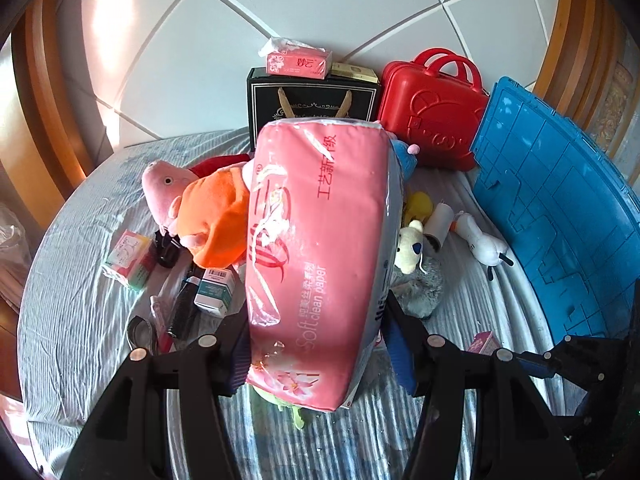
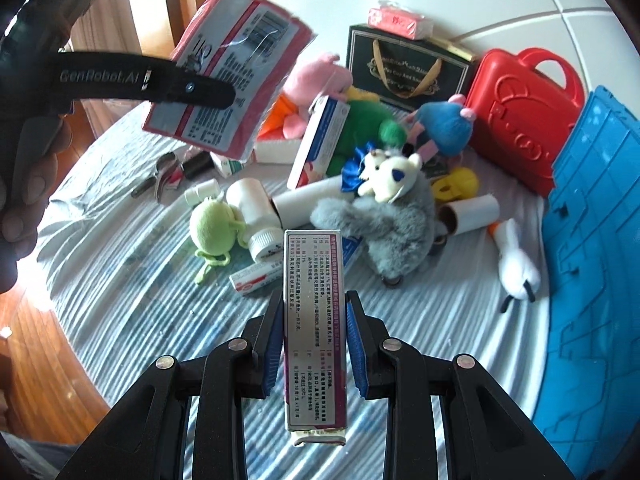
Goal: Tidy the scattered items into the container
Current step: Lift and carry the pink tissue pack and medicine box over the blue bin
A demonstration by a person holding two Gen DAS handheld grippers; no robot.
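My left gripper (image 1: 318, 354) is shut on a big pink pack of soft tissue paper (image 1: 320, 256), held up above the striped bed. The right wrist view shows that same pack (image 2: 232, 76) raised at the upper left, with a black finger (image 2: 188, 88) across it. Between the blue pads of my right gripper (image 2: 314, 344), which is shut on it, a slim medicine carton (image 2: 314, 320) stands upright. The blue container (image 2: 592, 248) stands at the right edge of the bed, and its ribbed wall (image 1: 560, 208) fills the right side of the left wrist view.
Scattered on the bed are a grey plush (image 2: 384, 220), a green plush (image 2: 212, 228), a white bottle (image 2: 256, 216), a white duck toy (image 2: 516, 260), small boxes and pliers (image 2: 160, 176). A red case (image 2: 524, 120) and a black gift box (image 2: 404, 68) stand at the back.
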